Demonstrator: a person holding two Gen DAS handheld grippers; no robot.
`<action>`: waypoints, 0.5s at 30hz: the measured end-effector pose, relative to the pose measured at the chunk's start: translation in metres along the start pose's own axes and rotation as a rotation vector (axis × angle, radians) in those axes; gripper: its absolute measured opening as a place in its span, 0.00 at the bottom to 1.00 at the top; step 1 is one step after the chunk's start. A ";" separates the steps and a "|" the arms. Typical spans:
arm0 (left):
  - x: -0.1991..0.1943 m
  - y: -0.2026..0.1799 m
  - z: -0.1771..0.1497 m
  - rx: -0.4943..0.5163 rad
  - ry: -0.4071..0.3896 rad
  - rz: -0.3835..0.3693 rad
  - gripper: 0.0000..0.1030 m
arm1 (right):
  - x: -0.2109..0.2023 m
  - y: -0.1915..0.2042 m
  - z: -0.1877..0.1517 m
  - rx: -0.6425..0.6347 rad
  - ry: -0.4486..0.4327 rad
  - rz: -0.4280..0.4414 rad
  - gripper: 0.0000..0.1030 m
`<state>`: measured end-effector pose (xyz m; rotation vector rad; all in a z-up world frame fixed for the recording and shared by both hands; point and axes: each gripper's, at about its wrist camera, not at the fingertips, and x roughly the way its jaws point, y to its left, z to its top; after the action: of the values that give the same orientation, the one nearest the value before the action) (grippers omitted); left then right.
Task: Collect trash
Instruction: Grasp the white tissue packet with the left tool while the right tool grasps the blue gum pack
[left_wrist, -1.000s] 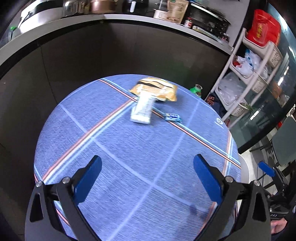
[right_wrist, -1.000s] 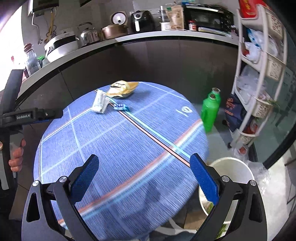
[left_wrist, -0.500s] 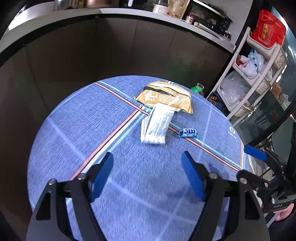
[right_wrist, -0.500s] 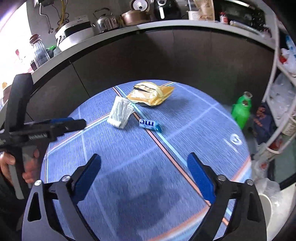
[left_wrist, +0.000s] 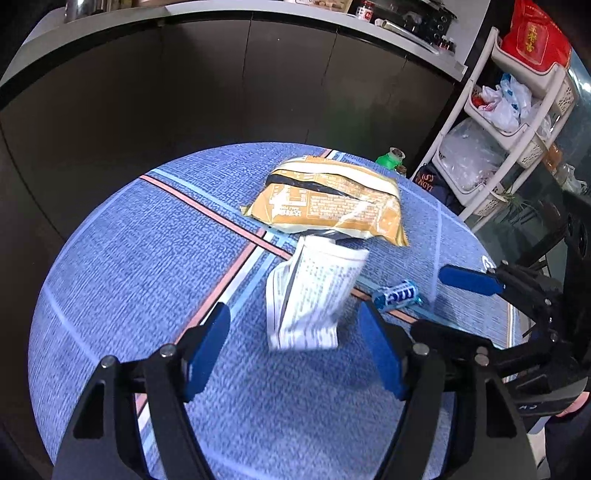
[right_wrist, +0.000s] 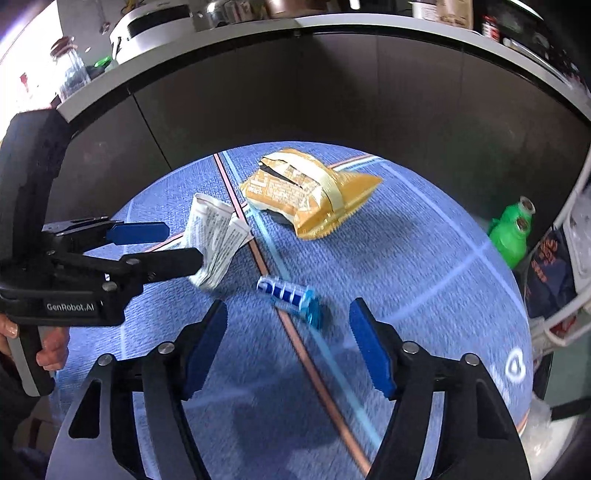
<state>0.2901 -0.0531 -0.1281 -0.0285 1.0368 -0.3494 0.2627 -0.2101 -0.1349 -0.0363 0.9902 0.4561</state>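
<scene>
On the round table (left_wrist: 110, 280), covered in a coarse blue woven cloth with pale and rust stripes, three pieces of trash lay near the far middle; the yellow snack bag (left_wrist: 328, 206), a puffed, crinkled foil pouch, sat furthest back; the white printed wrapper (left_wrist: 310, 295), folded thin film, touched its near edge; the blue candy roll (right_wrist: 290, 299), a small glossy cylinder, lay just beside on the stripe.

Both grippers had just been narrowing their jaws, yet neither pressed on anything; the left gripper (left_wrist: 295, 343) stood unclenched with the white wrapper between its pads; the right gripper (right_wrist: 288, 339) stood unclenched, straddling the candy roll.

Likely trouble: the light wrapper could slide or crumple aside, so that the pads pinched cloth instead; the slick roll could spin away on a skewed squeeze; the two grippers, working close together, might bump.
</scene>
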 end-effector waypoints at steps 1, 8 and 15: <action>0.003 0.001 0.001 -0.002 0.005 -0.006 0.64 | 0.004 0.000 0.003 -0.010 0.005 0.002 0.59; 0.024 0.011 0.005 -0.042 0.047 -0.047 0.43 | 0.019 0.007 0.005 -0.075 0.033 0.001 0.37; 0.027 0.013 0.005 -0.062 0.043 -0.055 0.33 | 0.015 0.014 -0.002 -0.095 0.029 -0.014 0.09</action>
<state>0.3099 -0.0497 -0.1508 -0.1059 1.0909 -0.3694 0.2630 -0.1925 -0.1460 -0.1355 0.9955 0.4904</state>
